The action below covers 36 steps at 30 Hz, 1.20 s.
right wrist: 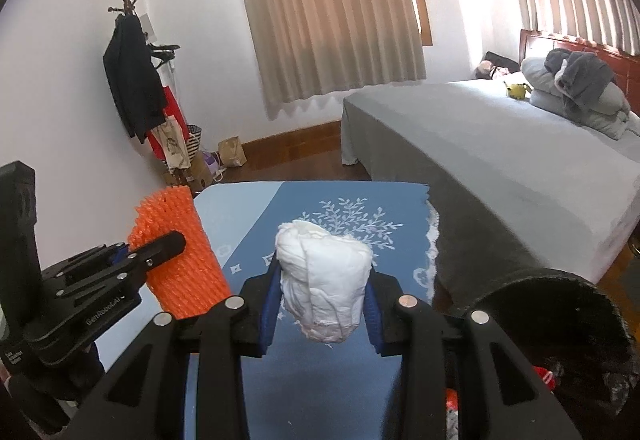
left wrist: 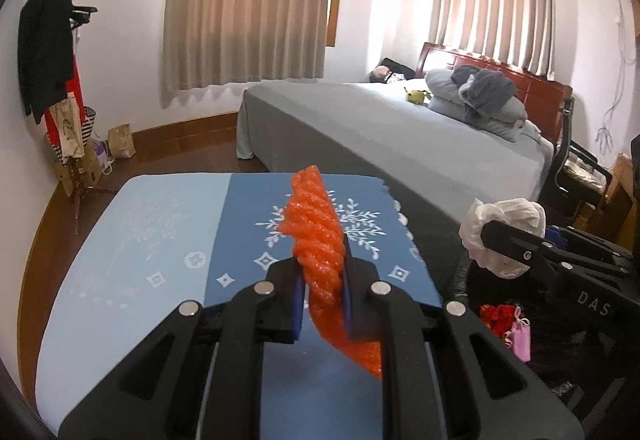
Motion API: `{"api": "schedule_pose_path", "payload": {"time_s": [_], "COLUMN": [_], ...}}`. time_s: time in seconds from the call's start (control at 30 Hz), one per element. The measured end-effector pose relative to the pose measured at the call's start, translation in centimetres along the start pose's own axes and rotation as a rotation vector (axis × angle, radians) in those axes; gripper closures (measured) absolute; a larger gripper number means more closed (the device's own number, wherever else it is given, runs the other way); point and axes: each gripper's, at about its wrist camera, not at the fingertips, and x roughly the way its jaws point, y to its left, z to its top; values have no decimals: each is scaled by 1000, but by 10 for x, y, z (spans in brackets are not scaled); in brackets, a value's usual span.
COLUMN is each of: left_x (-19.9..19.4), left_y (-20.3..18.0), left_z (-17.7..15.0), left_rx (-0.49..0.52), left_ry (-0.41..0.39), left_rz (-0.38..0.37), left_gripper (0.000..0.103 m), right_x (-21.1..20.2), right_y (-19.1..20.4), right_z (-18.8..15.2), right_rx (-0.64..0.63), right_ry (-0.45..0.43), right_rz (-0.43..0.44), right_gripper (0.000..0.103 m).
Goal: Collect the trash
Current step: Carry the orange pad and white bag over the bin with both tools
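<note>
An orange foam net (left wrist: 318, 236) is pinched tightly in the nearly closed left gripper (left wrist: 322, 280). A white paper wad (right wrist: 325, 276) is clamped in the partly open right gripper (right wrist: 323, 304). Both are held above a blue table (right wrist: 320, 380), beside a black bin (right wrist: 580, 324).

The blue-clothed surface (right wrist: 248, 212) lies bare all round its white leaf print. Right of the surface, the black trash bag (right wrist: 568, 324) gapes open at the rim, with the bed (right wrist: 500, 144) close behind it. Left of the surface stands a coat rack (left wrist: 60, 88).
</note>
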Motion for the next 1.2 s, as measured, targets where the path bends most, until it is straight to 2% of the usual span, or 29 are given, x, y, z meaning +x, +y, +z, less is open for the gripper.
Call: {"api": "schedule_pose_path", "payload": {"time_s": [0.63,1.2], "left_x": [-34,-26], "left_y": [-75,-161], "left_z": [-10,-21], "left_rx": [71,175], "left_ry": [-44,-58], "left_rz": [-129,-280], "left_gripper": [89,89], "right_x": [-76,-124], "right_y": [-36,-95], "right_z": [-19,-43], "right_rx": [43,118], "right_ry": [-59,-76], "right_rz": [-87,-228], "right_gripper": [67,67]}}
